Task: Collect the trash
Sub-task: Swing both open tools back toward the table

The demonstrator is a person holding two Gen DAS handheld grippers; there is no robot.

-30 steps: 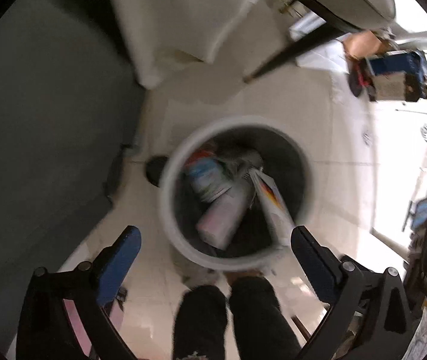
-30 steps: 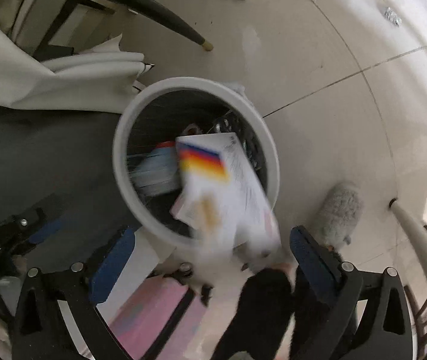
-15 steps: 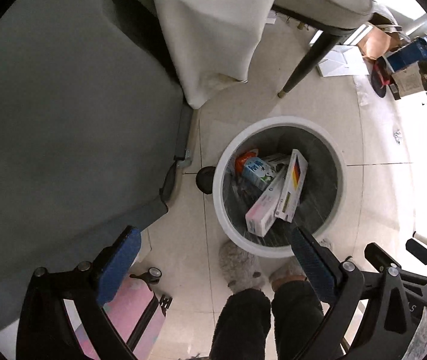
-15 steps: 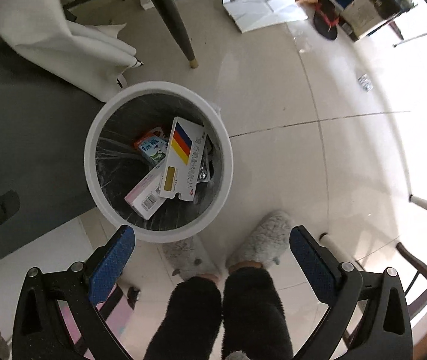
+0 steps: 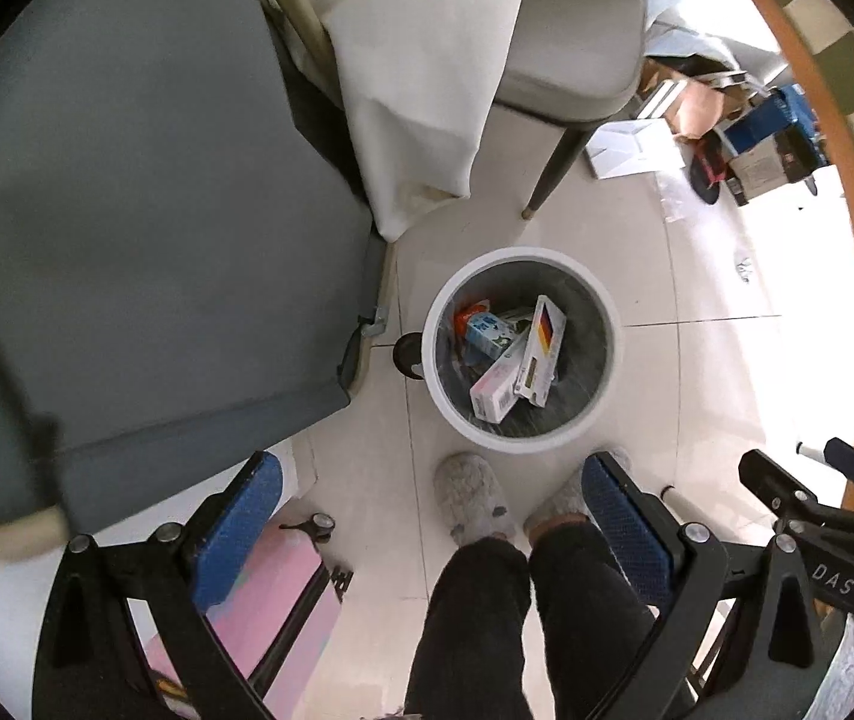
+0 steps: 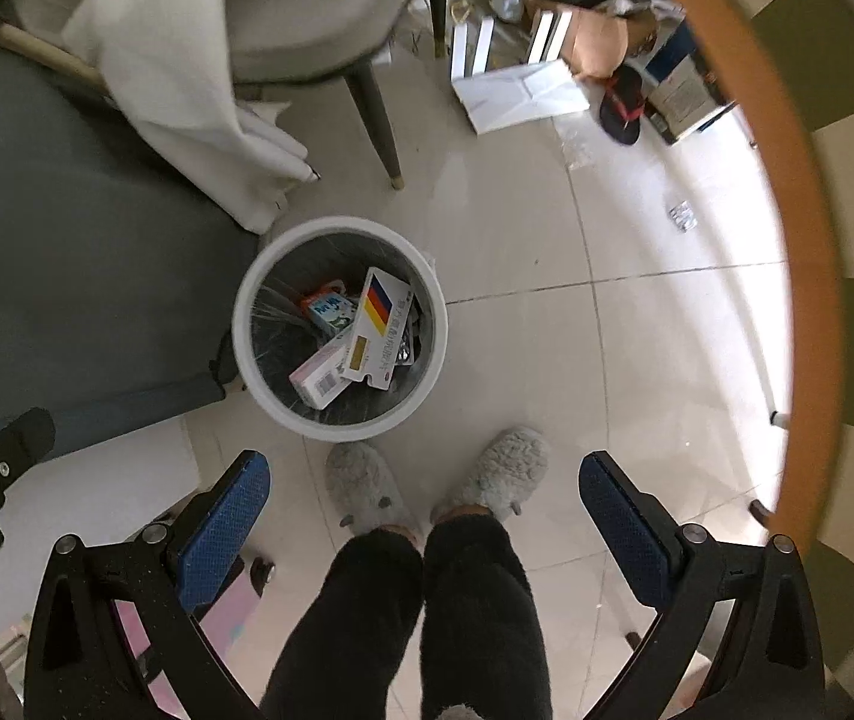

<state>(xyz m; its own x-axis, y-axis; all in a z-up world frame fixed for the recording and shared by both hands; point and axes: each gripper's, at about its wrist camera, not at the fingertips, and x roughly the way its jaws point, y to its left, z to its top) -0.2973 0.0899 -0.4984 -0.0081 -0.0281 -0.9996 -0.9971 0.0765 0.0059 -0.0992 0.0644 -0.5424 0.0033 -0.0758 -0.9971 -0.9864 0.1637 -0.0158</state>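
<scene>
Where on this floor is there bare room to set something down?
Bare tile lies right of the white bin, out to the orange-edged table, with one small wrapper. It is crowded by the chair, the boxes behind, and the slippers.

Room clutter on pale tile floor [image 6: 547, 360], seen from above.

Grey fuzzy slippers [image 6: 366, 495] and black trouser legs [image 6: 475, 618] at bottom. Grey chair [image 6: 300, 12] draped with white cloth [image 6: 186, 96] up top, dark grey sofa [image 5: 126, 210] at left. Cardboard boxes [image 6: 595, 30] and white flat sheets [image 6: 517, 93] piled at upper right. Pink suitcase [image 5: 264, 600] near lower left. Orange-rimmed checkered tabletop [image 6: 817, 180] along right edge.
</scene>
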